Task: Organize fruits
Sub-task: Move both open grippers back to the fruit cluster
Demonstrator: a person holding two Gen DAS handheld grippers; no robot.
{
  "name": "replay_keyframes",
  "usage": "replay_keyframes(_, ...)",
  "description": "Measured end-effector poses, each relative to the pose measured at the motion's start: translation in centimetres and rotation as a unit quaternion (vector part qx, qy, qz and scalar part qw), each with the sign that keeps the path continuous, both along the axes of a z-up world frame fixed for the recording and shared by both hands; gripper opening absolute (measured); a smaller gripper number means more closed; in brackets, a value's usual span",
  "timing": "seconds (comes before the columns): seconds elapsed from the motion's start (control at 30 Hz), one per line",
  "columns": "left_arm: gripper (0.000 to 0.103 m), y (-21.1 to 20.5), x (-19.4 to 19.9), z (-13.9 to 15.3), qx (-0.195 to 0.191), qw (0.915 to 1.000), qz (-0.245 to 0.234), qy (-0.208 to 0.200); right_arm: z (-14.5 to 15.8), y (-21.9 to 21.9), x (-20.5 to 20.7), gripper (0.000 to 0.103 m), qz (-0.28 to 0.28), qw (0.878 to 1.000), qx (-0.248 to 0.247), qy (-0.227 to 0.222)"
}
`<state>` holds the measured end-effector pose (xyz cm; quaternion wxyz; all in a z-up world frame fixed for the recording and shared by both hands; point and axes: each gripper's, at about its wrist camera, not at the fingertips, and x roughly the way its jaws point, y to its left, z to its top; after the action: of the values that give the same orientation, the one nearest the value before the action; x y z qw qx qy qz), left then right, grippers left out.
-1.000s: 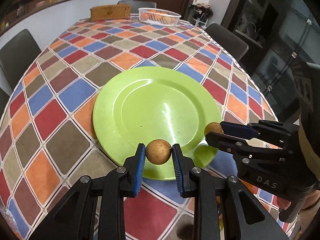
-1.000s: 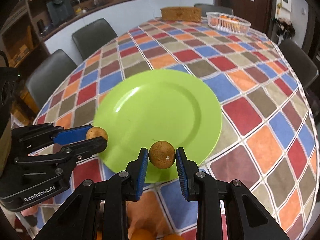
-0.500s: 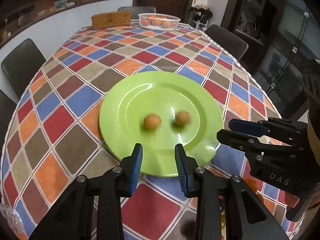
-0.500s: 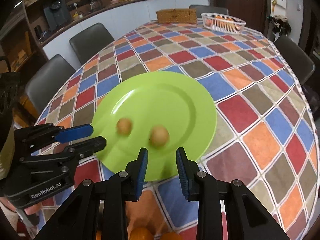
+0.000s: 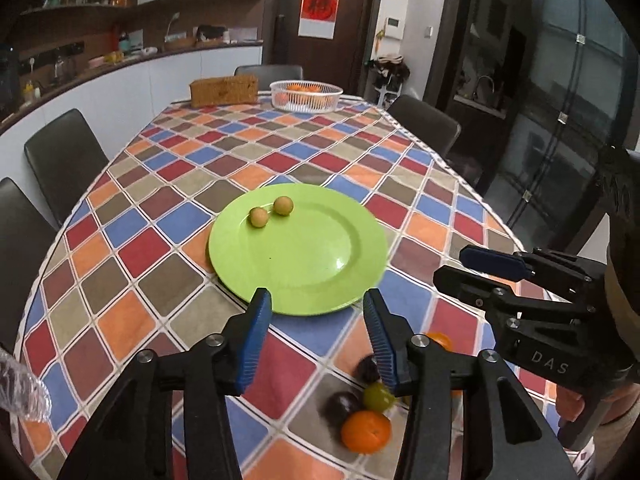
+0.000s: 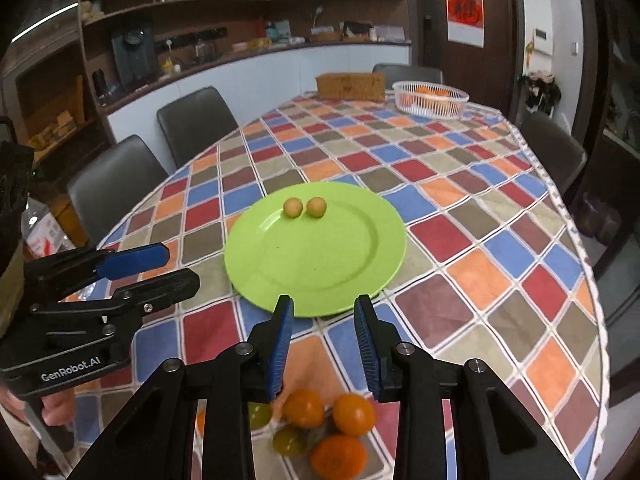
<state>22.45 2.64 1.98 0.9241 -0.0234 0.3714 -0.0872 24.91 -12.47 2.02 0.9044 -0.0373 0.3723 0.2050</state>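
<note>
Two small tan round fruits [image 5: 259, 217] [image 5: 283, 205] lie side by side near the far left rim of the green plate [image 5: 320, 264]; the right wrist view shows them too [image 6: 292, 207] [image 6: 316, 207] on the plate [image 6: 332, 264]. My left gripper [image 5: 318, 318] hangs above the plate's near edge, its jaws opening and nothing between them. My right gripper [image 6: 323, 326] is likewise opening and empty, back from the plate. Loose fruit lies close below: an orange [image 5: 366, 431], a green grape [image 5: 378, 396], dark plums [image 5: 342, 406], and oranges [image 6: 354, 414] under the right gripper.
A checked tablecloth [image 5: 160, 248] covers the long table. At its far end stand a white basket of oranges [image 5: 306, 96] and a brown woven box [image 5: 224, 90]. Dark chairs [image 5: 66, 160] line both sides. A crinkled plastic bag [image 5: 22, 392] sits at the left edge.
Both grippers let go of their small fruits, which rolled to the plate's far side. Both grippers pulled back and up, jaws widening, and the loose fruit pile came into view.
</note>
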Motion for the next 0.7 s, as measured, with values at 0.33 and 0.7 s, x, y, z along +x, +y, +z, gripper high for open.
replay_keyframes(0.33,0.066,-2.0,-5.3,1.5,0.014,0.9989,-0.001,-0.044,1.6,-2.0,-5.8,0.054,-0.019,0.998,0.007,-0.054)
replay_keyframes(0.7,0.072,-3.0,-8.7,-0.4,0.013,0.9993,0.001,-0.035,-0.4,-3.4,-8.8,0.054,-0.028,0.999,-0.001,-0.039)
